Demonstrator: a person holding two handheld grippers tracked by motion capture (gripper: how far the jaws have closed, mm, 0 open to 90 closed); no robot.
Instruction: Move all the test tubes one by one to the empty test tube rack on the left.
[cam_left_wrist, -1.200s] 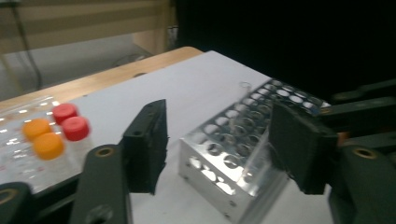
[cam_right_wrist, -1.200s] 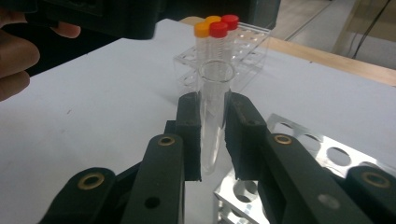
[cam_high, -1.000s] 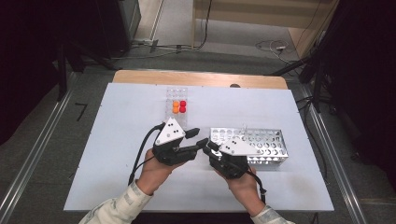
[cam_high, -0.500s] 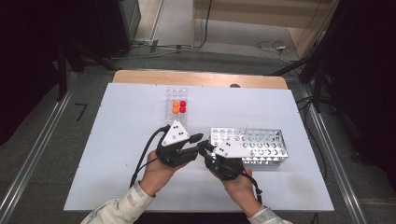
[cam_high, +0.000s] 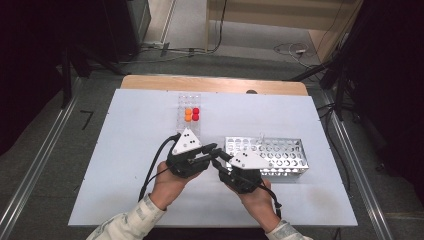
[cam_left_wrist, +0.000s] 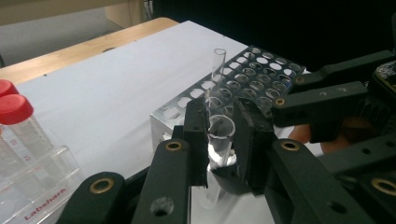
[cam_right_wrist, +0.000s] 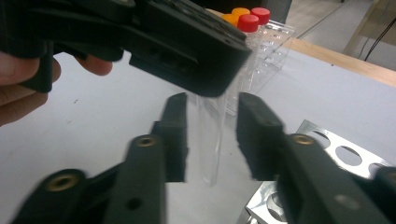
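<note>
- Glass test tube (cam_left_wrist: 218, 140): upright, clamped between left gripper (cam_left_wrist: 219, 135) jaws, just left of metal rack (cam_high: 280, 152).
- Right gripper (cam_right_wrist: 210, 135): jaws apart, straddling the tube's lower half, not touching.

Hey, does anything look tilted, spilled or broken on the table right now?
Nothing spilled or broken. One clear tube in the metal rack leans instead of standing straight. Another clear tube is held between the left gripper's jaws.

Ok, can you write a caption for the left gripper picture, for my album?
Left gripper holds a clear glass tube beside a metal rack full of holes.
</note>
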